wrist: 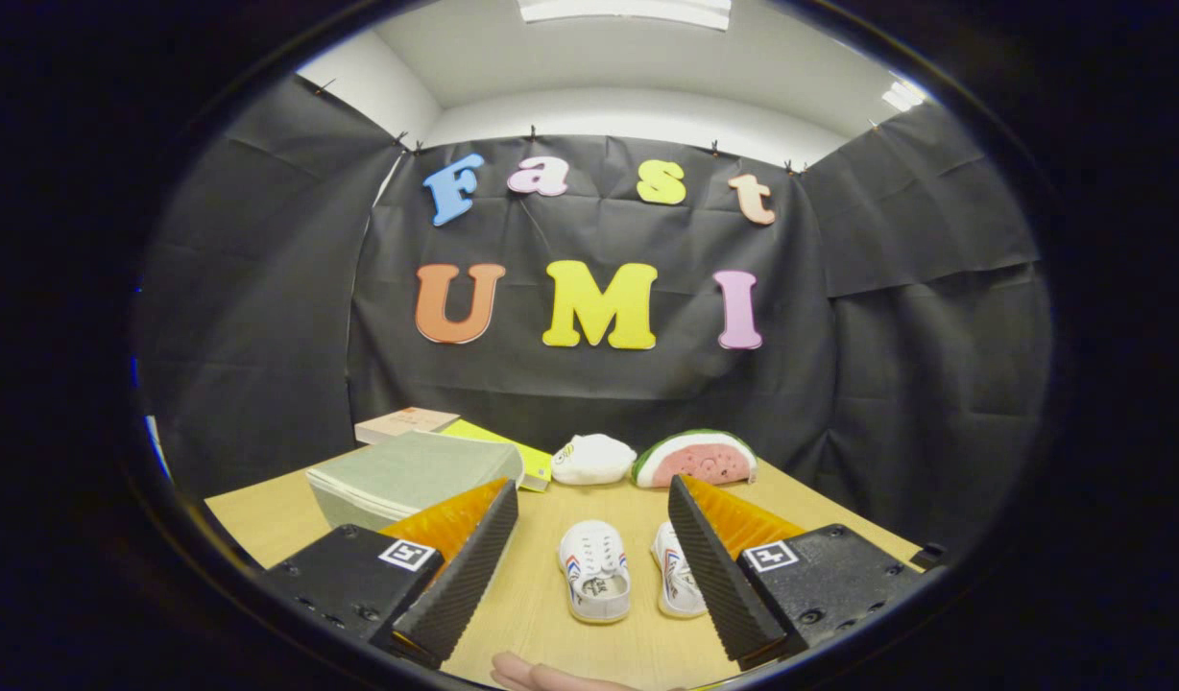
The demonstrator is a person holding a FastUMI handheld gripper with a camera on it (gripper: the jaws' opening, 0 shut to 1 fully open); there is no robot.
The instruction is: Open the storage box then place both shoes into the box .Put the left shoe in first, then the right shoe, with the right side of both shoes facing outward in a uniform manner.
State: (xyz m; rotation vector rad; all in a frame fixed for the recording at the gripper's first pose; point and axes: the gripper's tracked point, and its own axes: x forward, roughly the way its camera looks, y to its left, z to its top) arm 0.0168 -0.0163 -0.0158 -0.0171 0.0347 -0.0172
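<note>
Bright, even light from white ceiling panels [626,10] overhead; slight glare on them. Pale wooden counter [541,595] well lit w/ soft, short shadows. Strong fisheye bending toward edges, dark vignette. Centre sharp, no motion blur.

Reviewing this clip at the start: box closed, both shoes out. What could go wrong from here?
1. The two shoes lie close side by side between the open fingers of the gripper; a grab might catch both or take the wrong shoe first.
2. The storage box sits closed just beyond one finger, against a stack of books; lifting its lid may shove them.
3. A hand rests near the fingers and could get bumped.
</note>
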